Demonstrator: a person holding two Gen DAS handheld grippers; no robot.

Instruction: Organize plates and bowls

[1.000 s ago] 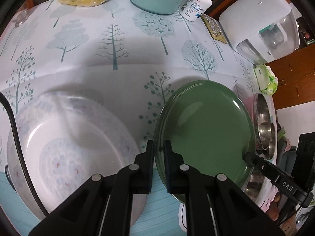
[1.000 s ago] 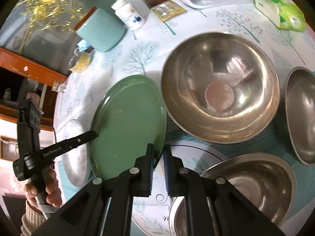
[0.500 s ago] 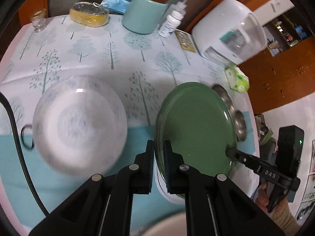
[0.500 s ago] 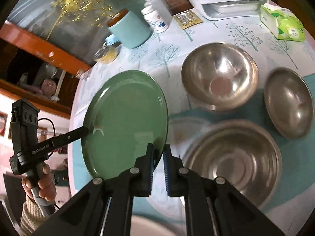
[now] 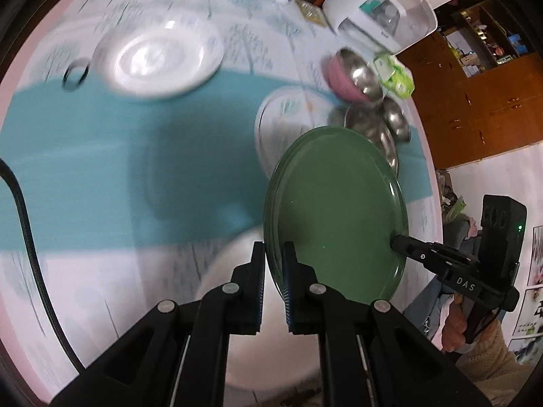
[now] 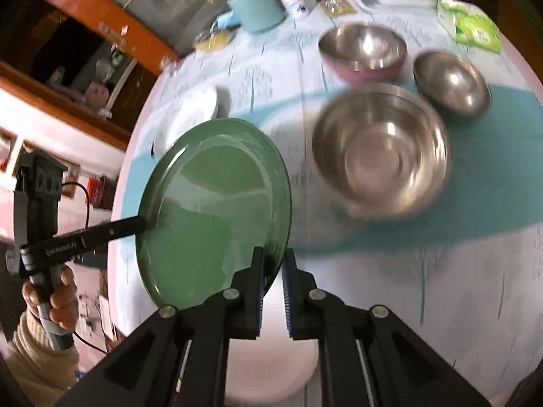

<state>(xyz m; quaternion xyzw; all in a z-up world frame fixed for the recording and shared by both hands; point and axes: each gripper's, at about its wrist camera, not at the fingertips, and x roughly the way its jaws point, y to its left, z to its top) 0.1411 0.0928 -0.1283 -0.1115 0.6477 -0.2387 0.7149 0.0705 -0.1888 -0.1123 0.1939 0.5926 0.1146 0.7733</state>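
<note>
Both grippers are clamping the green plate (image 5: 336,210) by opposite edges, the left gripper (image 5: 274,271) on its left rim and the right gripper (image 6: 273,274) on its right rim. They are holding it tilted above the table (image 5: 101,176), its face turning upward, near the white plate (image 5: 159,57) and steel bowls (image 6: 380,149).

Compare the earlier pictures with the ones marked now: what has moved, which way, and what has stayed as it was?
The green plate has been lifted up and carried back from the steel bowls, which look smaller and farther now; a white plate has come into view beneath it. Unchanged: the left gripper and right gripper stay clamped on opposite edges of the plate, and the bowls stay on the table.
</note>
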